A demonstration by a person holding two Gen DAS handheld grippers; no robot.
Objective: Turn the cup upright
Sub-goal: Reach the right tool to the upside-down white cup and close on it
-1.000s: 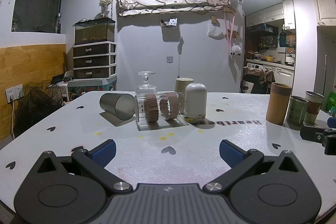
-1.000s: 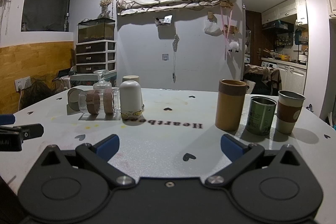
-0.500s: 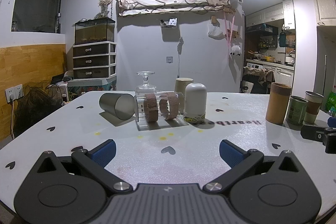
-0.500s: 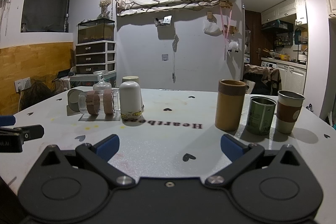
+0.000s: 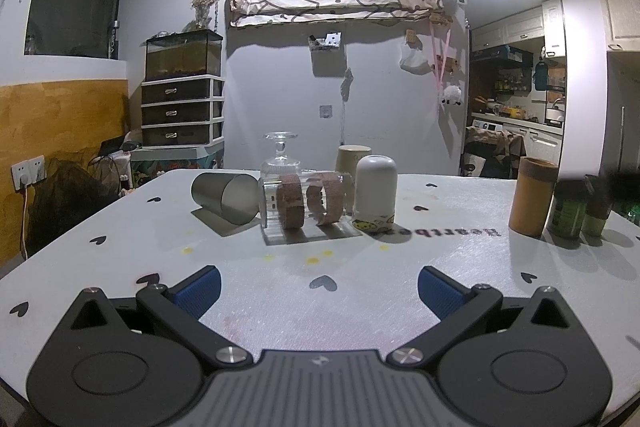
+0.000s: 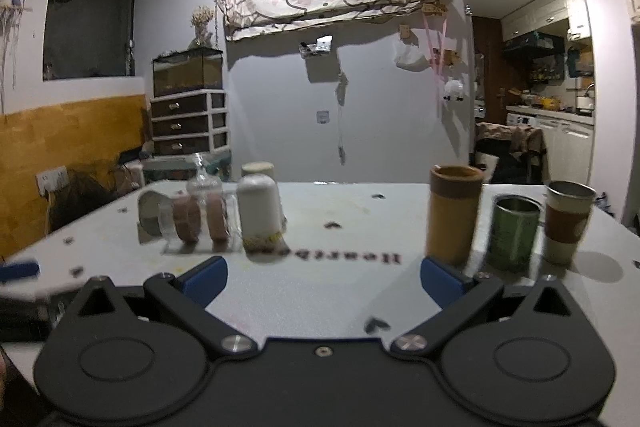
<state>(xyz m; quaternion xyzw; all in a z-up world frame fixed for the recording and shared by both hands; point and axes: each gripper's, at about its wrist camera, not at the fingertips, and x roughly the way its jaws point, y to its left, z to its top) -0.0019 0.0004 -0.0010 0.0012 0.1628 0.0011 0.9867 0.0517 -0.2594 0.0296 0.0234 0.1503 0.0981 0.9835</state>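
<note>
Ahead of my left gripper (image 5: 319,289), jaws spread and empty, cups cluster.
White cup (image 5: 375,194) stands inverted; right gripper (image 6: 324,281), also spread, sits right of it.

Left gripper (image 5: 319,287) hovers low over the white table (image 5: 120,247), jaws spread wide with nothing between them; ahead, a steel cup (image 5: 226,202) lies on its side, touching a clear glass (image 5: 306,205) also on its side, beside an upside-down white cup (image 5: 375,193)
</note>
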